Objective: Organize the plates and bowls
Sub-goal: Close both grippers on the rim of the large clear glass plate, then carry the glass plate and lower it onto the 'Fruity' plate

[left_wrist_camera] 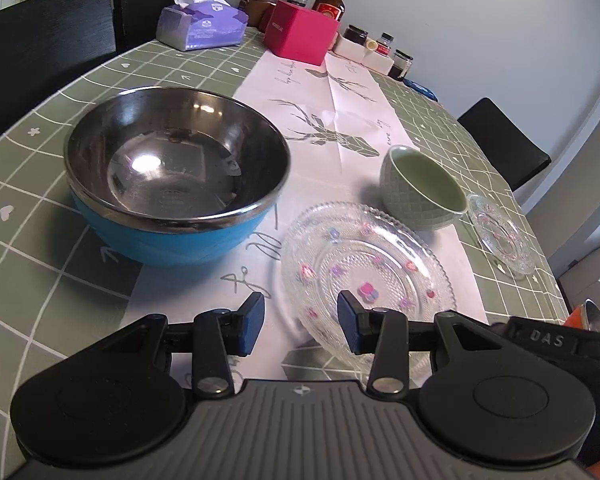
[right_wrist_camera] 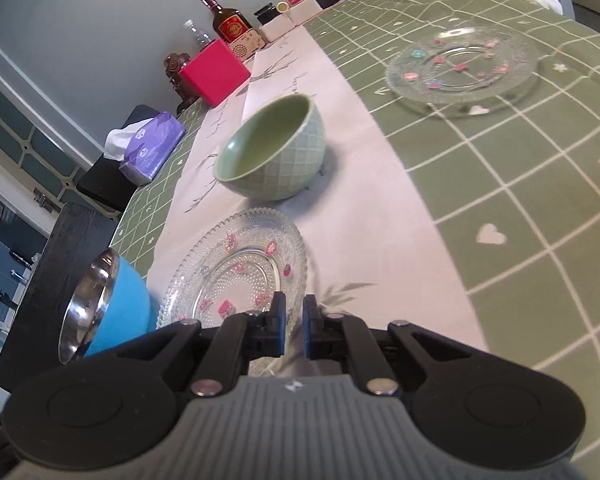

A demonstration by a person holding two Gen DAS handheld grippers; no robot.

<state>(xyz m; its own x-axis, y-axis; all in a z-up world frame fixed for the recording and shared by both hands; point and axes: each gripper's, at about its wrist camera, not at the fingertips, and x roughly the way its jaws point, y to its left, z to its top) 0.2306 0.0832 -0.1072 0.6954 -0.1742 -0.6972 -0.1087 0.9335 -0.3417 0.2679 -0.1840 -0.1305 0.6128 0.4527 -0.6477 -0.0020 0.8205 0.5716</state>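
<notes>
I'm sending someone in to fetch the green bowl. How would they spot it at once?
On the green checked table, follow the white paper runner down its middle. The green bowl stands on that runner, just past the nearer glass plate. It is the small one, pale green with a diamond-pattern outside, unlike the bigger blue bowl with a shiny metal inside.

1. The left tool hangs over the table and tips down at a slant.
2. Its two blue fingers stand apart with a wide gap. Nothing is between them.
3. The right tool tips down at a slant too, and it is rolled a bit to one side.
4. Its two blue pads are squeezed nearly together. They pinch the near rim of the glass plate.
5. The right tool sits close beside the left tool, on its right.
</notes>
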